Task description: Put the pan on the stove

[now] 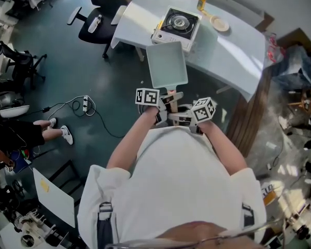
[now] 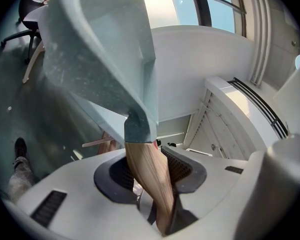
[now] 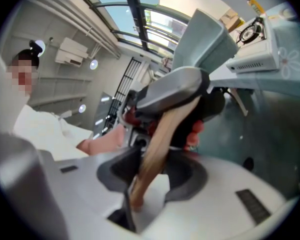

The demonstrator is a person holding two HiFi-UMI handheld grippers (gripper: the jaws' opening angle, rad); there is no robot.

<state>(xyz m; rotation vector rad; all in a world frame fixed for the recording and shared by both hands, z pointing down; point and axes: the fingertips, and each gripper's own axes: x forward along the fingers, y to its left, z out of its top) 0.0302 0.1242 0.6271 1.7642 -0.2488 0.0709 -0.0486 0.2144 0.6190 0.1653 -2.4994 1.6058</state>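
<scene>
left gripper (image 2: 150,173) and right gripper (image 3: 152,171) clenched on pan (image 1: 167,64) handle (image 2: 142,156); keep level; centre over stove (image 1: 177,24), upper middle; lower gently

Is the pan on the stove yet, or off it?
Off. The pan hangs in the air short of the stove, left gripper and right gripper clamped on its wooden handle.

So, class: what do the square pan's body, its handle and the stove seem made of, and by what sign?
The pale grey-green square pan body is probably coated metal: matt and faintly speckled. The tan handle looks like wood, by its lengthwise grain. The white portable stove is likely painted sheet metal: a smooth casing around a dark burner ring.
</scene>
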